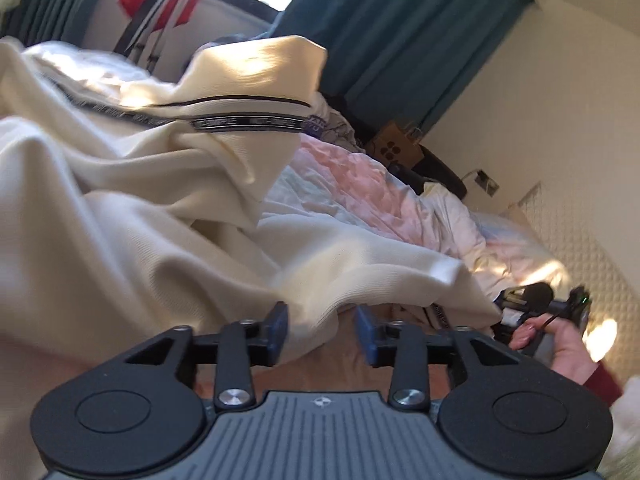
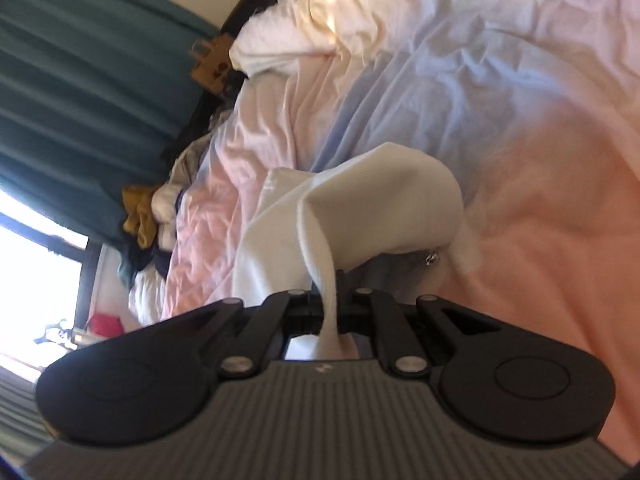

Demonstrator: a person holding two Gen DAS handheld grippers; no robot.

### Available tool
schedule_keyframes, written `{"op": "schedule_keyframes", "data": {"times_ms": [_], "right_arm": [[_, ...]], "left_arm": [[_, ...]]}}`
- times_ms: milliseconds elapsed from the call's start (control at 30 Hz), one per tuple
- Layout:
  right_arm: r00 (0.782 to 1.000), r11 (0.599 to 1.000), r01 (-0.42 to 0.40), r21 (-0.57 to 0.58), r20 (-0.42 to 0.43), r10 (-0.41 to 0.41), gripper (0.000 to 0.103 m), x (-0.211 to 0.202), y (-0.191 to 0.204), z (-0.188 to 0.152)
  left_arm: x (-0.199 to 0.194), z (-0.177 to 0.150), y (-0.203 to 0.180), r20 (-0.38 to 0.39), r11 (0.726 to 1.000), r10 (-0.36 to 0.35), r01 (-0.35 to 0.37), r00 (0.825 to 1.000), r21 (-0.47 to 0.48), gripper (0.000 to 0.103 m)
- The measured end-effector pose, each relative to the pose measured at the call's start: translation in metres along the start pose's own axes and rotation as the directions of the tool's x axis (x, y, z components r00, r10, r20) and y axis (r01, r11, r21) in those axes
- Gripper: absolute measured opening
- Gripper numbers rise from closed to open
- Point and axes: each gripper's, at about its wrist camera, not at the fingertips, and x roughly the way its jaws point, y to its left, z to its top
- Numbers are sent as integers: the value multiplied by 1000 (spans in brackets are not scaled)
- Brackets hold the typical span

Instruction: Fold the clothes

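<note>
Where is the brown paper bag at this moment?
In the right wrist view the brown paper bag stands upper left, between the teal curtain and the edge of the bed.

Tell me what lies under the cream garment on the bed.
Under the cream garment lies a rumpled pink and pale-blue bedsheet. Whatever sits beneath its bulk is covered and cannot be seen.

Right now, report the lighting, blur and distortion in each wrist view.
Left wrist view: fisheye bends the room; sun patches glare on the cream garment, whose near edge is motion-smeared. Right wrist view: window blown out white, bedsheet soft with blur, right gripper sharper.
</note>
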Motion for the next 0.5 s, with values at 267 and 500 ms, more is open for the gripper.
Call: {"op": "schedule_keyframes", "data": {"times_ms": [267,500], "right_arm": [[1000,1000,-4,-22,30,5,6,-3,0,8],[993,987,-41,-154,101,57,6,3,23,13]], "left_arm": [[-66,8,98,71,796,29,20,997,-605,73],[-100,-6,182,192,485,268,40,944,-874,73]]}}
